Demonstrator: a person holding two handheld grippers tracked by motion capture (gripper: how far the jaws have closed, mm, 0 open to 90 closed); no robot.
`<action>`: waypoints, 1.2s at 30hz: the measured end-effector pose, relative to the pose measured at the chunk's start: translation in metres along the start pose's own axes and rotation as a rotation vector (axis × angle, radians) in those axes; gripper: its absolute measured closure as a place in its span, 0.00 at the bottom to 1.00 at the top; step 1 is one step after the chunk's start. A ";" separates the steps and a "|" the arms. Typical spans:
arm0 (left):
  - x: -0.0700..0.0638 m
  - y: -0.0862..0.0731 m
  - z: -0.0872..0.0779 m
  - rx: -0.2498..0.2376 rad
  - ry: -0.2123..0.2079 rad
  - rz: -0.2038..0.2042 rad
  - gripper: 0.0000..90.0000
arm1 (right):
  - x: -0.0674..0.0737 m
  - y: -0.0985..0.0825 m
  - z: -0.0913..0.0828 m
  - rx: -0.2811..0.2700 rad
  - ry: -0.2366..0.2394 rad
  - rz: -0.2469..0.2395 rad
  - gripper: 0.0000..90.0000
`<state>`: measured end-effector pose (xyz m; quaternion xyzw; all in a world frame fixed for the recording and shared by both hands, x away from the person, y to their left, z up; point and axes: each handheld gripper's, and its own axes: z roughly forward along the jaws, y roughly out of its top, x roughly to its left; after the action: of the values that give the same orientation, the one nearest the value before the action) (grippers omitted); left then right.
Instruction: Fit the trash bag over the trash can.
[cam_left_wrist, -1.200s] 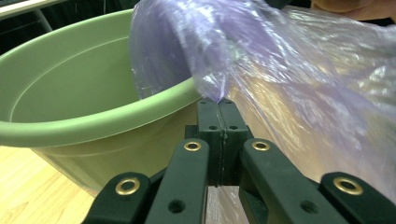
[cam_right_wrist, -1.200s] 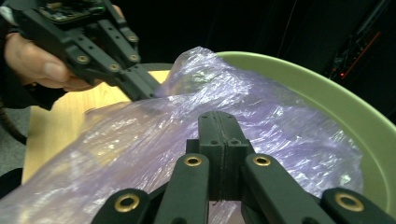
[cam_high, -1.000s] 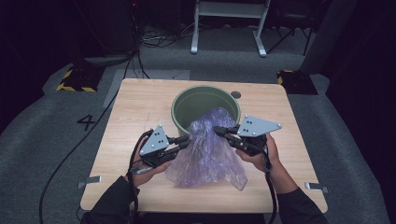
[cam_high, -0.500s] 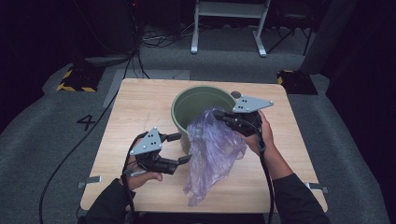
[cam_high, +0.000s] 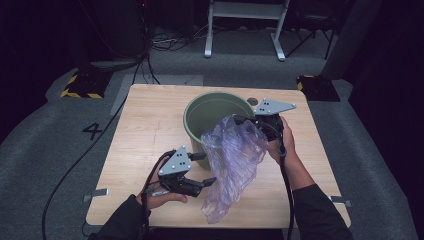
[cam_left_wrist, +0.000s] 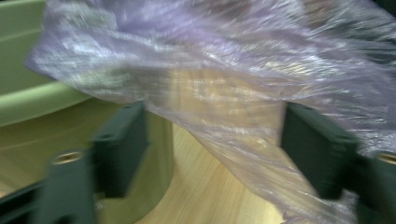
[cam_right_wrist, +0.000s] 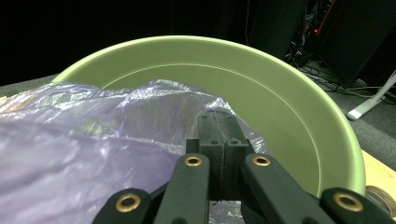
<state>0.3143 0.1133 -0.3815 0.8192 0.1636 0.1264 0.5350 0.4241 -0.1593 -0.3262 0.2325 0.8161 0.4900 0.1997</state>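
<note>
Since half a second ago: left gripper (cam_high: 209, 181) slid in toward bag (cam_high: 232, 165), fingers just opening, nothing pinched.

High view: bag hangs from right gripper (cam_high: 239, 120) at bin (cam_high: 216, 119) rim, long axis slanting down to near counter (cam_high: 145, 130) edge; left gripper just beside its left side, nearer the loose part.

Left gripper view: spread fingers (cam_left_wrist: 122, 140) straddle blurred film.

Right gripper view: fingers (cam_right_wrist: 218, 140) clenched on bag edge over bin.

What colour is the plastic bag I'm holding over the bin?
Translucent pale purple, crinkled and glossy; the plastic bag shows best in the high view, against the green bin.
</note>
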 end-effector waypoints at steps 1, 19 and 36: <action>0.000 0.000 0.003 0.004 0.021 0.005 0.36 | 0.000 0.000 -0.001 -0.003 0.003 0.001 1.00; -0.004 0.003 0.001 -0.039 -0.029 0.034 0.26 | -0.006 -0.009 -0.012 -0.017 -0.016 -0.004 1.00; -0.054 0.005 0.027 0.086 -0.040 0.101 0.32 | 0.003 -0.002 -0.007 0.004 -0.045 -0.034 1.00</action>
<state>0.2760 0.0670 -0.3894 0.8510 0.1165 0.1299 0.4953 0.4174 -0.1637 -0.3250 0.2300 0.8163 0.4793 0.2260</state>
